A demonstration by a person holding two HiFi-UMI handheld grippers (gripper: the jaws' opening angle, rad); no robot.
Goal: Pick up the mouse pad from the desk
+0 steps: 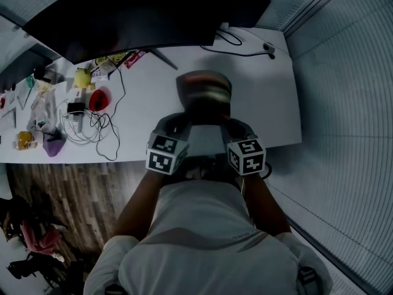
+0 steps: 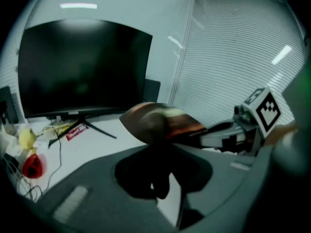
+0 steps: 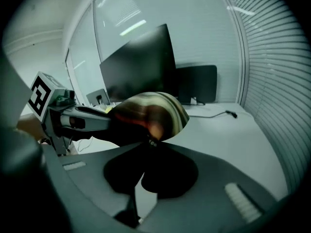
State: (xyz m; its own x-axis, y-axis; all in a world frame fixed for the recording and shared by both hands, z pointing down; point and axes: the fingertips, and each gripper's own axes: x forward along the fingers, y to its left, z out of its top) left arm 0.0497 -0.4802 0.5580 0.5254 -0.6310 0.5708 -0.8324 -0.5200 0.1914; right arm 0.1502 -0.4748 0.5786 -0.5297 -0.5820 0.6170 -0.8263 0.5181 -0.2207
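The mouse pad (image 1: 204, 90), dark with brown and yellow streaks, hangs bent above the white desk (image 1: 273, 106). My left gripper (image 1: 186, 120) is shut on its near left edge and my right gripper (image 1: 228, 121) on its near right edge. In the left gripper view the mouse pad (image 2: 163, 122) curls up from the closed jaws of the left gripper (image 2: 158, 145), with the right gripper (image 2: 228, 136) beside it. In the right gripper view the mouse pad (image 3: 151, 109) rises from the closed jaws of the right gripper (image 3: 151, 142), and the left gripper (image 3: 73, 120) shows at left.
A large dark monitor (image 1: 123, 17) stands at the back of the desk, with a black cable (image 1: 245, 53) behind the pad. On the left lie tangled cables (image 1: 92, 128), a red object (image 1: 99, 99), a yellow object (image 1: 82, 77) and a purple object (image 1: 54, 145). Blinds (image 1: 344, 103) run along the right.
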